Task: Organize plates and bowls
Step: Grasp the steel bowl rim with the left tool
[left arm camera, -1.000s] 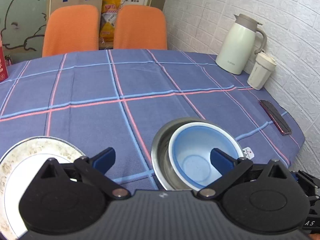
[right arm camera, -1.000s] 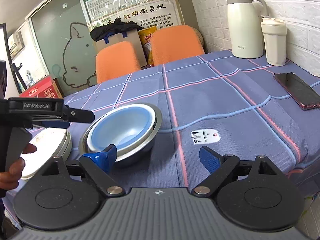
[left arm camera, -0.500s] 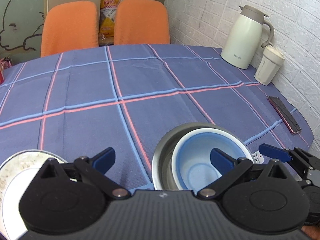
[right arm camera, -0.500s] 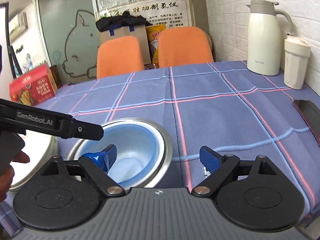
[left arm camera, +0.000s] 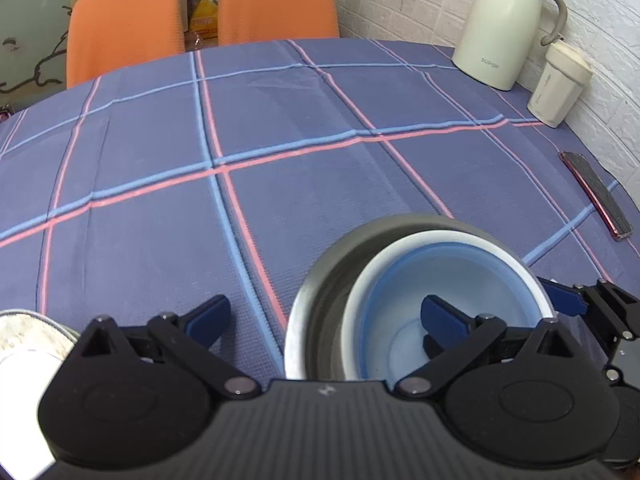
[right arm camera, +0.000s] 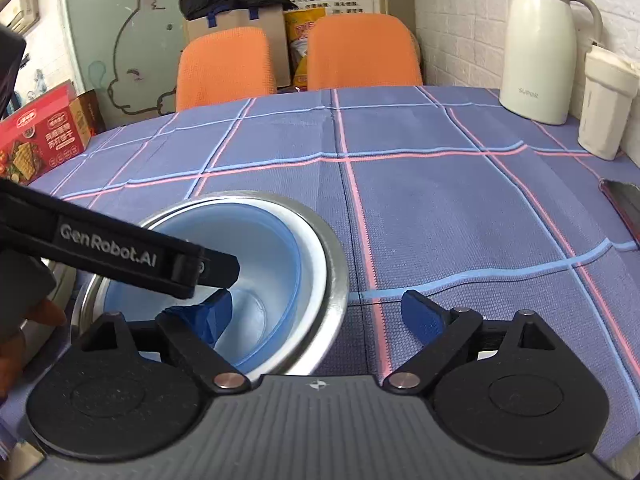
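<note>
The table [left arm camera: 280, 184], round and covered in a blue cloth with pink and light-blue check lines, is filling most of both views. Two orange chairs [right arm camera: 296, 60] are standing at its far edge. A cream thermal jug [left arm camera: 504, 24] is sitting at the far right edge against the white brick wall, with a cream lidded cup [left arm camera: 558, 84] just beside it. A red carton [right arm camera: 40, 136] is resting at the far left edge.

The steel bowl [left arm camera: 320, 300] is sitting near the front edge of the table, right of centre, and the blue bowl [left arm camera: 460, 280] is nesting inside it, pushed toward the steel bowl's right side. A speckled plate [left arm camera: 24, 328] is lying at the front left edge, well apart from the bowls in the left wrist view.

The left gripper [left arm camera: 326, 318] is hanging with jaws spread wide and nothing between them; its right fingertip is reaching over the inside of the blue bowl, its left one over bare cloth. The right gripper [right arm camera: 324, 314] is likewise spread and holding nothing, straddling the right rim of both bowls, with its left finger inside the blue bowl; contact cannot be judged. A dark phone [left arm camera: 596, 196] is lying at the right edge.
</note>
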### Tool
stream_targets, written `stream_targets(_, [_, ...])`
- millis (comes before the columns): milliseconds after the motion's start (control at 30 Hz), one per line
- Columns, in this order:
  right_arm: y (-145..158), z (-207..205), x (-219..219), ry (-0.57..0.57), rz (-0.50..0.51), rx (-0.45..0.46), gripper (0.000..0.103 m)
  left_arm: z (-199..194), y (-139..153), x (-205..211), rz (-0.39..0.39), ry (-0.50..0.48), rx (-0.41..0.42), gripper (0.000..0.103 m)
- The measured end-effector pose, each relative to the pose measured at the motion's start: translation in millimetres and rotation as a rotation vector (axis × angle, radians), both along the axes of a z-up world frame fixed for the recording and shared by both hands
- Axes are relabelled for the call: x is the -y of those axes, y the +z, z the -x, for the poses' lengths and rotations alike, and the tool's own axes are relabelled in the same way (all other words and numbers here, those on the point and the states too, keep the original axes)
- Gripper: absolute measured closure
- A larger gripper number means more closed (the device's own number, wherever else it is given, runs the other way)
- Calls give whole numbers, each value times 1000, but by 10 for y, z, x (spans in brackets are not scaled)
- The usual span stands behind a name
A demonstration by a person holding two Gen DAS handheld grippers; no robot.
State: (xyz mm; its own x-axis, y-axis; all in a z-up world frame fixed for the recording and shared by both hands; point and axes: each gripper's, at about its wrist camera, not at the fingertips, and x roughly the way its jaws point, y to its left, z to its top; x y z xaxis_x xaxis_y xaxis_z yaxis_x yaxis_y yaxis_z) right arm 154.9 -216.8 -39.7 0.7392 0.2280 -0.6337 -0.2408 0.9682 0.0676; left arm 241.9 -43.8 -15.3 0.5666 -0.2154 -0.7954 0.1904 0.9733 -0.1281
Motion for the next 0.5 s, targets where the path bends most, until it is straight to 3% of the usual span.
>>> stream_targets(233, [-44, 48, 19, -13, -21, 41, 21, -25, -25, -1, -33, -25, -13, 1])
stream_targets(500, [5, 46, 6, -29, -36, 26, 23, -44, -45, 15, -53, -53, -9, 1])
